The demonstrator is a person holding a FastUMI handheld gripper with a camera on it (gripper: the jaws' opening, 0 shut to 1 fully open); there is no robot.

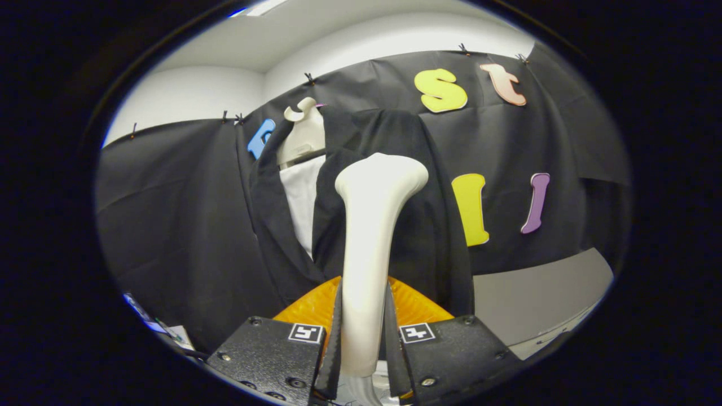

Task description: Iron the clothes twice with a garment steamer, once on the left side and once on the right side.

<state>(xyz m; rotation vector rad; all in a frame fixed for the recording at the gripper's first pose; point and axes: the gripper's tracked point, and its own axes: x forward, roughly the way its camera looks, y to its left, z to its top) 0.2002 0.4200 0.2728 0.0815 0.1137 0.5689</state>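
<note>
The gripper (364, 338) is clamped on the steamer (369, 242), whose head stands close before the hanging black jacket (417, 225). An orange stand (307, 307) blocks low down; open room lies right, above the grey surface (541, 293).

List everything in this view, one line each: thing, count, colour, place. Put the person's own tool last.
garment steamer: one, cream white, upright between the tongs, its head in front of the jacket
jacket: one, black, hanging open on the hanger beyond the steamer
shirt: one, white, inside the open jacket
hanger: one, off-white, at the top of the jacket
ribbed orange thing: one, orange, just ahead of the tongs, behind the steamer's handle
tongs: one pair, shut on the steamer's handle
</note>
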